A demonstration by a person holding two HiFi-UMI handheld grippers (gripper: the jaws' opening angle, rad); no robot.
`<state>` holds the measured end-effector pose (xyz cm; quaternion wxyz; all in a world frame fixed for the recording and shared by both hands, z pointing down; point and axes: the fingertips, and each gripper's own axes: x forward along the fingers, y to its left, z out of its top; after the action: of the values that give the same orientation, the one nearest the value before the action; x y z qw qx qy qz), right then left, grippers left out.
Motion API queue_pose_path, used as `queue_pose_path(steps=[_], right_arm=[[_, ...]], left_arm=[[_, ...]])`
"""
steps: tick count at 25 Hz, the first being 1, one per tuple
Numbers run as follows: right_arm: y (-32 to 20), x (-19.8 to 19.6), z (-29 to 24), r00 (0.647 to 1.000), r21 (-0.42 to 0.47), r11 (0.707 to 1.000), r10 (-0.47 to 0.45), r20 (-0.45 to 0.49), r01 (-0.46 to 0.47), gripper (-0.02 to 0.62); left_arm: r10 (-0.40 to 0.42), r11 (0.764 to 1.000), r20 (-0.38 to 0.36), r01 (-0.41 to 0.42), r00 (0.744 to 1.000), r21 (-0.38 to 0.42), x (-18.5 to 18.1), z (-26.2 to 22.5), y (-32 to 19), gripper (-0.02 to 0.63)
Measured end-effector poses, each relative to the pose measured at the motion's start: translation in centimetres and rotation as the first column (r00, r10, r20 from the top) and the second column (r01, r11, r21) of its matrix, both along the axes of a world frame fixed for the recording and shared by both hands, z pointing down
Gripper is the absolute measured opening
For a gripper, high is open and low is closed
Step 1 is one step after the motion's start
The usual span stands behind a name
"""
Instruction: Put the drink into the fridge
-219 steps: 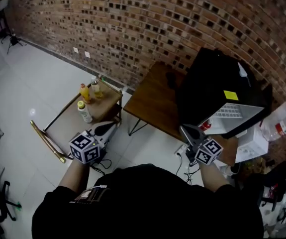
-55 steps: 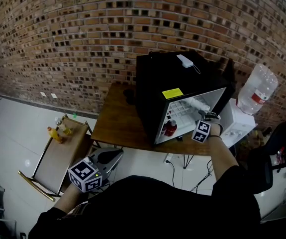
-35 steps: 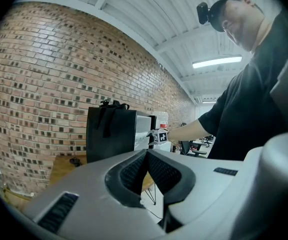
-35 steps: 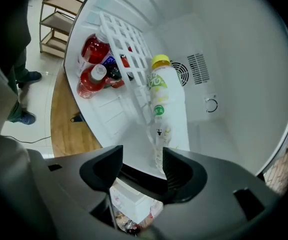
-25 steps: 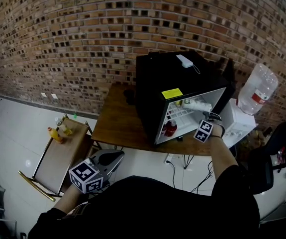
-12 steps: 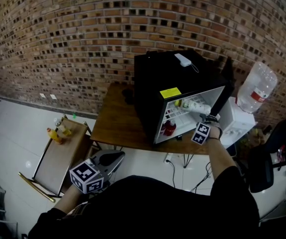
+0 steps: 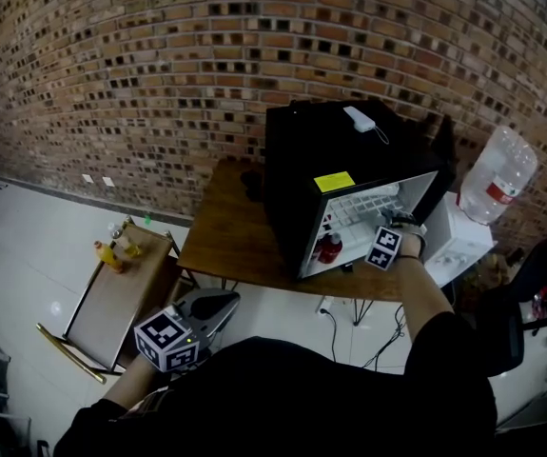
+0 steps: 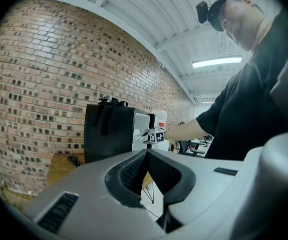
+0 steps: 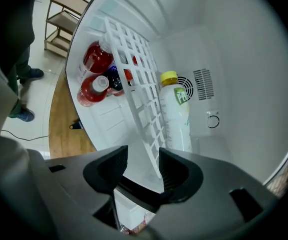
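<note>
Now, yellow-capped drink (image 9: 176, 119) lying on fridge shelf (image 9: 133, 69) (green label unreadable), right claw (image 9: 142, 156) apart, empty, just narrowing, left claw (image 8: 146, 154) closed

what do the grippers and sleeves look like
The left hand-held gripper and right hand-held gripper are grey with black textured pads, each bearing a white cube of black square markers. Black short-sleeved shirt. The right's jaws have just been closing, nothing between them.

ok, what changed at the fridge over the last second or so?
The right gripper has backed off the yellow-capped bottle, which was at its jaws and now rests clear of them on the wire shelf; the jaws have just been closing, nothing between them. The left gripper is shut and unmoved; red bottles as before.
</note>
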<state>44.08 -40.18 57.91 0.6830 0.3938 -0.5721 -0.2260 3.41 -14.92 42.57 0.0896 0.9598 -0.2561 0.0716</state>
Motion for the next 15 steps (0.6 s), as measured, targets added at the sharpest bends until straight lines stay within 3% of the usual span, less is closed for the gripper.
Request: queue_pose_path(steps=[9, 12, 14, 15], right_arm=[[2.4, 0.4, 0.7, 0.998, 0.003, 1.0, 0.025, 0.062, -0.025, 0.183], [4.4, -1.2, 0.3, 0.977, 0.021, 0.999, 0.025, 0.211, -0.03, 0.183], [6.5, -3.7, -0.6, 0.916, 0.033, 0.999, 0.008, 0.401, -0.023, 0.183], [7.7, -5.2, -1.3, 0.862, 0.042, 0.999, -0.007, 0.506, -0.017, 0.183]], left_arm=[[0.022, 1.0, -0.005, -0.022, 1.0, 0.006, 0.4, 0.0, 0.2, -0.005], [0.031, 1.0, -0.009, -0.031, 0.999, 0.005, 0.7, -0.2, 0.2, -0.005], [0.038, 0.999, -0.012, -0.038, 0.999, 0.005, 1.0, -0.2, 0.0, -0.005], [0.044, 0.999, -0.016, -0.044, 0.999, 0.006, 1.1, -0.1, -0.1, -0.005]])
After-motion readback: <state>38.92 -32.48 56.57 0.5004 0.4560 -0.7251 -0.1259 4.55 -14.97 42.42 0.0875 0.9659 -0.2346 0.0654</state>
